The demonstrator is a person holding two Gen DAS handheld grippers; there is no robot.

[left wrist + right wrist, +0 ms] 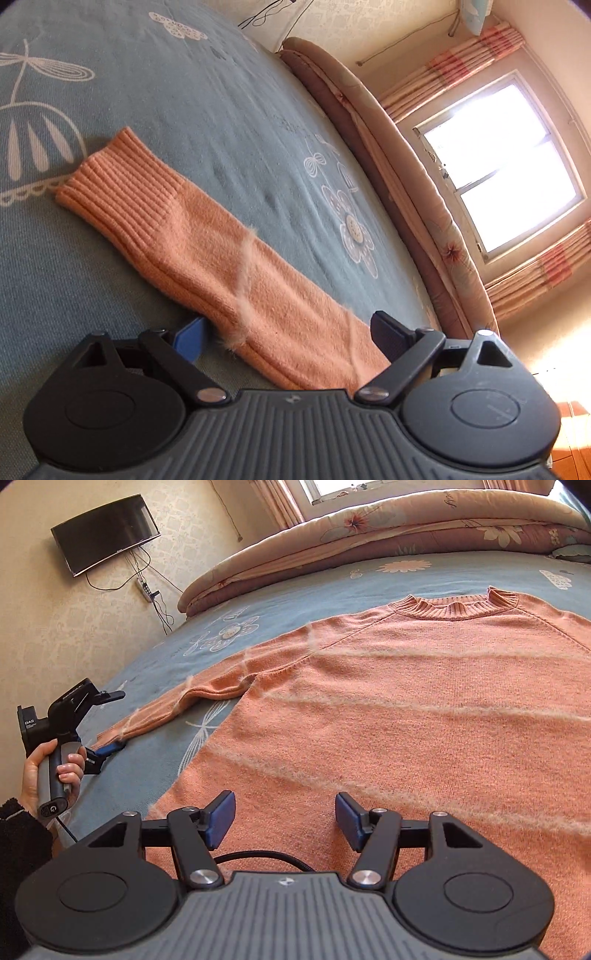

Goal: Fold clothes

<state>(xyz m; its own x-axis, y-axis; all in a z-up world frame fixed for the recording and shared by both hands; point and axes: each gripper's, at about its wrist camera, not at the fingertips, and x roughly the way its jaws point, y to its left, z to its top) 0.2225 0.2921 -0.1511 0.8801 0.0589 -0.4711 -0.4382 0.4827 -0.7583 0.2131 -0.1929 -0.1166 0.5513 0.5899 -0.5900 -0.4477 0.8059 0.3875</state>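
Sleeve-fold step, I'd judge: fuzzy salmon-orange knit sweater lies flat on blue floral bedspread, left claw wide apart w/ sleeve between at lower centre, unpinched; right claw apart over hem; next: clamp sleeve, carry across body.

Lay spread flat on the bed cover: a sweater, collar toward the far side, near a rolled quilt along the bed's far edge. Stretched out leftward from the body: one sleeve, cuff farthest out. Straddled that sleeve with jaws wide apart: the left gripper, in a hand. Hung over the sweater's lower body: the right gripper, nothing between its fingers. Hung on the left wall: a television
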